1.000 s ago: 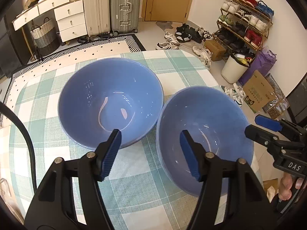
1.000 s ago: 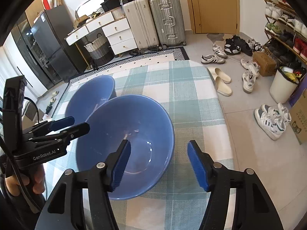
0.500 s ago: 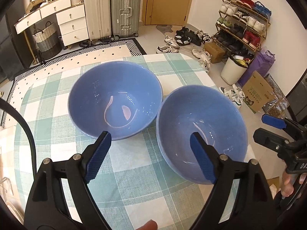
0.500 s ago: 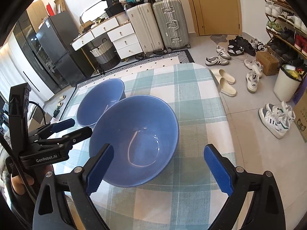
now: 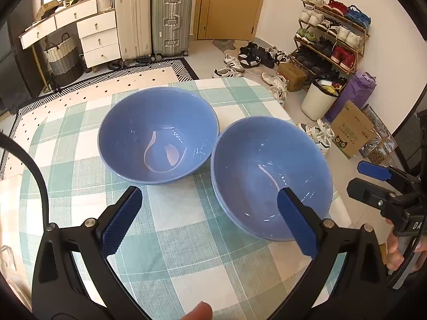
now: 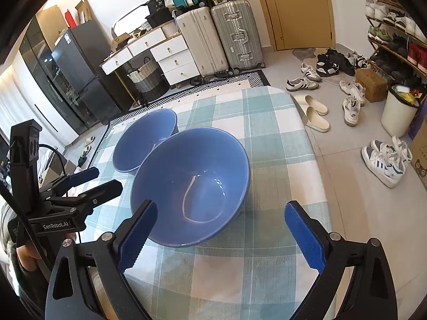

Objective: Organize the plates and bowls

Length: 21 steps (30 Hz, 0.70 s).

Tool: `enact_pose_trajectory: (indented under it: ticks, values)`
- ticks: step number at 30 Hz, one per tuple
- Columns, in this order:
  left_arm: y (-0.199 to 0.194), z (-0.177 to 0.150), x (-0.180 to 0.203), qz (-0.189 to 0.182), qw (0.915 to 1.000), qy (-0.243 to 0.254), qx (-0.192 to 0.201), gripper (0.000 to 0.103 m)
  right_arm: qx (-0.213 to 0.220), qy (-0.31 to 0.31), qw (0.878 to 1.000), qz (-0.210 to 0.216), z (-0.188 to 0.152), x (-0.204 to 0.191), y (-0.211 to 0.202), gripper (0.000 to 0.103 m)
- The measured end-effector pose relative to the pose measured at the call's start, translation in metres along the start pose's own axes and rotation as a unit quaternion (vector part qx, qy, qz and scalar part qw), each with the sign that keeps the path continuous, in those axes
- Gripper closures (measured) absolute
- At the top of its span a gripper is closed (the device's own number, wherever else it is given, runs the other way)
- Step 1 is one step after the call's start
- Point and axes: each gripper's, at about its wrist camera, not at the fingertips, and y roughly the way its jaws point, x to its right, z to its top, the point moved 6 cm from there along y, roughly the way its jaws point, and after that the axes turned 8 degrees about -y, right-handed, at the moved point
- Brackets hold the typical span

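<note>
Bowls sit side by side on the table (image 5: pixel 186 253), left bowl (image 5: pixel 158 136) beside right bowl (image 5: pixel 272 176). Left gripper (image 5: pixel 208 221) has just spread wide, empty; right gripper (image 6: pixel 221 236) wide, empty. Pinch one rim squarely, then nest it.

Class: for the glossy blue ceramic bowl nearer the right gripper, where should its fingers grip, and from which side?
Grip the near rim of the nearer blue ceramic bowl, one finger inside and one outside, coming from above at the right gripper's side. It stands upright, too wide to span, and its far side meets the other blue bowl.
</note>
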Motion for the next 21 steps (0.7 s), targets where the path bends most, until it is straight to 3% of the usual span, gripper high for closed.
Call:
enact_pose_trajectory:
  ticks: [21]
  values:
    - [-0.026, -0.015, -0.002, 0.005, 0.9995, 0.011, 0.028, 0.002, 0.019, 0.009, 1.0, 0.002, -0.014, 0.003, -0.016, 0.005]
